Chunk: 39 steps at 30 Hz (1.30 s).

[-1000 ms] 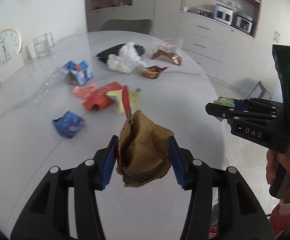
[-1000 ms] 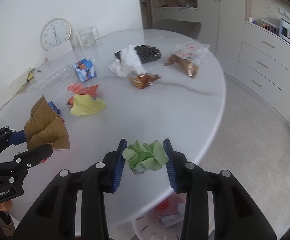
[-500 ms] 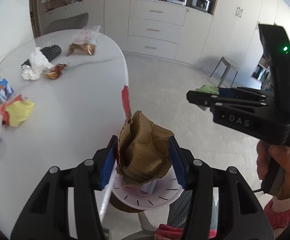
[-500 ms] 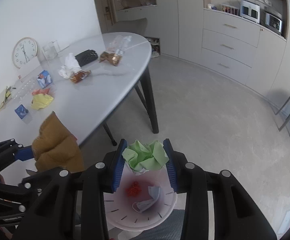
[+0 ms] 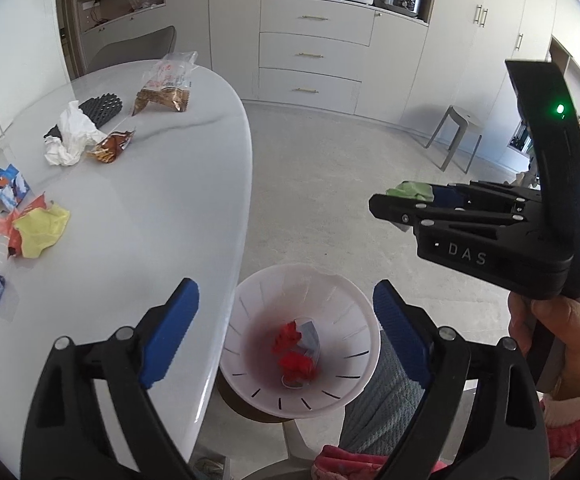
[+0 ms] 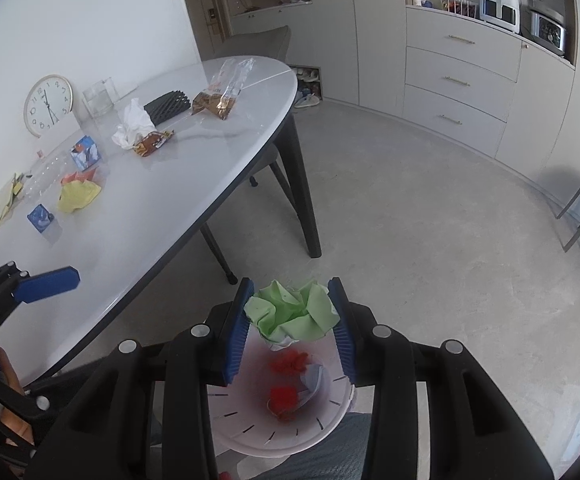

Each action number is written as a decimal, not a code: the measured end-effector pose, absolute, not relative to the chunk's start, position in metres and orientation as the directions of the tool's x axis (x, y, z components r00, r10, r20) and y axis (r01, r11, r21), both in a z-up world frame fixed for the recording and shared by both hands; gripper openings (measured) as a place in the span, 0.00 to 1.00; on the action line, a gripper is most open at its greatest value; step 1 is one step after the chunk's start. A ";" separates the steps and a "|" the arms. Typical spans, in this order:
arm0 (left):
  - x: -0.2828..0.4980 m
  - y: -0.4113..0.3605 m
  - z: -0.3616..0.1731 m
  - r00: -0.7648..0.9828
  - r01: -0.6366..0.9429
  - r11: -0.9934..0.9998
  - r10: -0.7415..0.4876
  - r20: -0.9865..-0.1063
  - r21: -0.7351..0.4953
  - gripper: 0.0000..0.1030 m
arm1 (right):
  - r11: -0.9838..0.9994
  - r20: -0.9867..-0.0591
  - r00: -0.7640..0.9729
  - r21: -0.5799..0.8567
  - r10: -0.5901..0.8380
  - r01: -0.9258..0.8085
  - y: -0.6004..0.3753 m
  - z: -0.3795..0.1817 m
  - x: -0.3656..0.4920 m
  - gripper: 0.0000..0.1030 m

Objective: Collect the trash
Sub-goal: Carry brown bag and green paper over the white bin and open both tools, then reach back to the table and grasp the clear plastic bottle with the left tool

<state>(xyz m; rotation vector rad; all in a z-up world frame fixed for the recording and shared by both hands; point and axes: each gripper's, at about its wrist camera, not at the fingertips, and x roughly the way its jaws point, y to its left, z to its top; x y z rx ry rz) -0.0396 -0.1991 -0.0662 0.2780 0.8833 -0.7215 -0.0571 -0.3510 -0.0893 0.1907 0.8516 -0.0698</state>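
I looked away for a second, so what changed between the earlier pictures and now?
The left claw is opening; the brown paper bag it held is gone, nothing between its jaws. Both claws swung from the table to over the white bin. Unchanged: the right claw grips the green paper wad.

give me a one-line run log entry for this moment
left tool: jaws opening, nothing between them | right tool: clamped on crumpled green paper | both above round white slotted plastic bin | bin holds red scraps
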 end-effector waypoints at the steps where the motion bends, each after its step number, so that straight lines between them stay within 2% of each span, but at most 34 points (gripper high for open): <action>1: -0.040 -0.197 -0.065 0.422 0.673 0.737 -0.458 -0.783 -0.068 0.83 | 0.981 -0.758 0.652 0.138 0.018 0.133 -0.350 -0.091 -0.057 0.39; 9: -0.040 -0.176 -0.052 0.459 0.645 0.762 -0.449 -0.767 -0.061 0.83 | 0.984 -0.796 0.602 0.150 0.064 0.094 -0.332 -0.106 -0.054 0.39; 10: -0.041 -0.173 -0.051 0.464 0.643 0.764 -0.449 -0.764 -0.059 0.83 | 0.984 -0.802 0.593 0.155 0.073 0.088 -0.330 -0.108 -0.053 0.42; 12: -0.042 -0.169 -0.047 0.472 0.639 0.767 -0.448 -0.760 -0.056 0.83 | 0.985 -0.811 0.580 0.150 0.070 0.091 -0.325 -0.108 -0.053 0.65; 13: -0.042 -0.167 -0.045 0.475 0.636 0.769 -0.448 -0.757 -0.056 0.83 | 0.987 -0.811 0.584 0.127 0.044 0.103 -0.322 -0.107 -0.054 0.84; 14: -0.041 -0.164 -0.044 0.480 0.634 0.772 -0.448 -0.755 -0.055 0.83 | 0.988 -0.809 0.587 0.107 0.021 0.111 -0.320 -0.105 -0.053 0.95; 15: -0.041 -0.162 -0.043 0.484 0.630 0.775 -0.447 -0.752 -0.054 0.83 | 0.989 -0.805 0.593 0.081 -0.007 0.122 -0.318 -0.103 -0.053 0.97; 29: -0.038 -0.138 -0.034 0.520 0.597 0.801 -0.431 -0.738 -0.046 0.83 | 0.984 -0.780 0.624 0.069 -0.050 0.166 -0.311 -0.084 -0.047 0.98; 37: -0.024 -0.118 -0.020 0.575 0.553 0.833 -0.398 -0.715 -0.020 0.83 | 0.986 -0.719 0.695 0.099 -0.021 0.131 -0.295 -0.055 -0.027 0.98; 38: -0.020 -0.113 -0.016 0.586 0.541 0.841 -0.390 -0.710 -0.015 0.84 | 0.988 -0.711 0.703 0.100 -0.013 0.120 -0.291 -0.051 -0.022 0.98; 39: -0.017 -0.109 -0.013 0.598 0.530 0.848 -0.382 -0.704 -0.010 0.91 | 0.989 -0.706 0.708 0.098 -0.009 0.109 -0.287 -0.048 -0.017 0.98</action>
